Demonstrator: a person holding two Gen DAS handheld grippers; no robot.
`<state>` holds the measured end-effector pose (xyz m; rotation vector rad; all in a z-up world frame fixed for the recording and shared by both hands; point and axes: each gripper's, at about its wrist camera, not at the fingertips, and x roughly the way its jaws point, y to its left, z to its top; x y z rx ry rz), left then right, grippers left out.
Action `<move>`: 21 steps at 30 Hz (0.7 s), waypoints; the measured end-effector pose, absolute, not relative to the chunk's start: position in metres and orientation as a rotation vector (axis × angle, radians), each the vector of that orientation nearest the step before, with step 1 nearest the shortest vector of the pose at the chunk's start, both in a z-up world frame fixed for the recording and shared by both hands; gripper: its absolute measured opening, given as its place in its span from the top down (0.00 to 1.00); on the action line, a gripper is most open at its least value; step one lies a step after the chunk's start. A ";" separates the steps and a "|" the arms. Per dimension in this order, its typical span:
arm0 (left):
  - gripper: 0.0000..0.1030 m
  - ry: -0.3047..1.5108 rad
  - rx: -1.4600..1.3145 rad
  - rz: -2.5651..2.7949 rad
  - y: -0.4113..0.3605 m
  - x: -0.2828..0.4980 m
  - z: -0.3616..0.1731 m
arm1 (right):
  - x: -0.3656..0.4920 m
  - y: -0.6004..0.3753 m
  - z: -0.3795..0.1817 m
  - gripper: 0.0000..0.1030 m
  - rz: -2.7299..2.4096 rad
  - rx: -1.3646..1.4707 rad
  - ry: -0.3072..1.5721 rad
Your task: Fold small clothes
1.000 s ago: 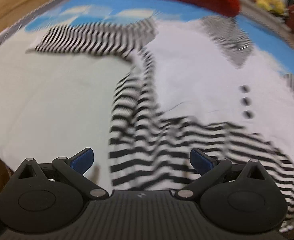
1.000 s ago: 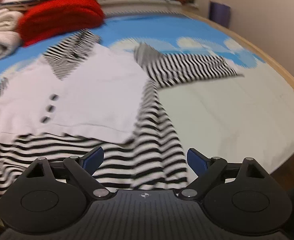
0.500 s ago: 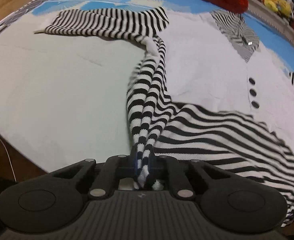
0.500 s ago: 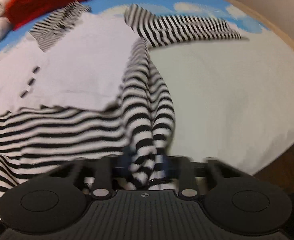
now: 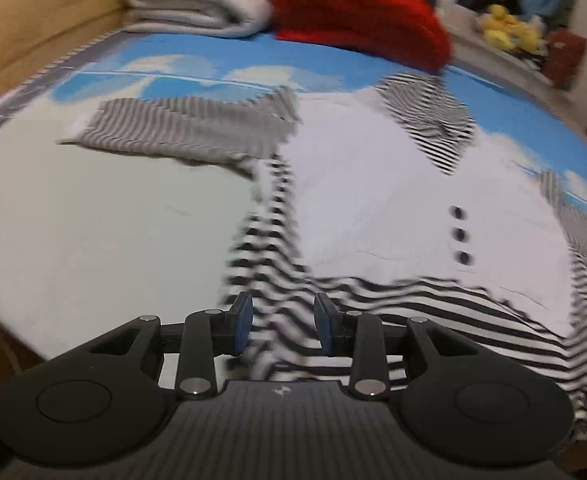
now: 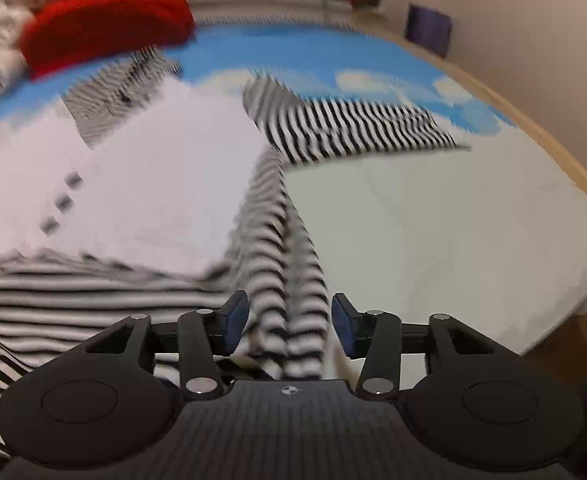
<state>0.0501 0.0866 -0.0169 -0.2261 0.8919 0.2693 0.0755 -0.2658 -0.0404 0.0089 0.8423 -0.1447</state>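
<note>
Striped garment, a small black-and-white top with a pale vest-like front panel and three dark buttons, lies spread face-up on the bed, and I judge the fold as barely begun. Nearest my left gripper, the hem on that side rises in a bunched striped ridge between the blue pads, but the jaws are opening and the pads stand clear of the cloth, so I am clamping nothing there. My right gripper shows the same: the opposite hem corner is gathered into a ridge running up between its fingers, the jaws are opening, and a gap shows on both sides of the fabric. Both views are blurred, so I cannot tell whether the cloth brushes a pad. Further out, the body lies flat and unfolded, and both sleeves are stretched sideways across the sheet, one seen from the left wrist and the other from the right wrist. The striped collar lies open toward the far side. No crease or turned-over layer is visible anywhere. Left to do, in my judgement: regrip the hem, bring sleeves inward, fold the body. Beyond the garment sit a red knit item and folded pale towels, well apart from the work.
</note>
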 end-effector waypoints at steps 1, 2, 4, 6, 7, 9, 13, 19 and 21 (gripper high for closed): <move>0.64 0.924 -0.246 0.240 0.084 0.054 -0.025 | 0.077 -0.266 -0.044 0.46 -0.125 0.010 0.854; 0.64 0.970 -0.268 0.222 0.084 0.059 -0.036 | 0.081 -0.265 -0.052 0.43 -0.109 0.012 0.901; 0.64 1.112 -0.307 0.218 0.087 0.068 -0.065 | 0.088 -0.265 -0.075 0.39 -0.103 0.001 1.057; 0.65 1.143 -0.292 0.242 0.086 0.063 -0.076 | 0.083 -0.262 -0.084 0.34 -0.122 -0.033 1.072; 0.65 1.134 -0.269 0.249 0.083 0.062 -0.072 | 0.083 -0.260 -0.080 0.33 -0.132 -0.054 1.066; 0.63 1.079 -0.236 0.241 0.079 0.063 -0.055 | 0.079 -0.258 -0.068 0.35 -0.114 -0.053 1.016; 0.44 1.046 -0.217 0.221 0.080 0.067 -0.049 | 0.073 -0.257 -0.066 0.35 -0.103 -0.084 1.012; 0.49 1.013 -0.200 0.307 0.085 0.069 -0.036 | 0.079 -0.266 -0.065 0.36 -0.126 0.005 1.019; 0.47 0.904 -0.152 0.291 0.077 0.066 -0.015 | 0.076 -0.264 -0.051 0.36 -0.125 0.000 0.941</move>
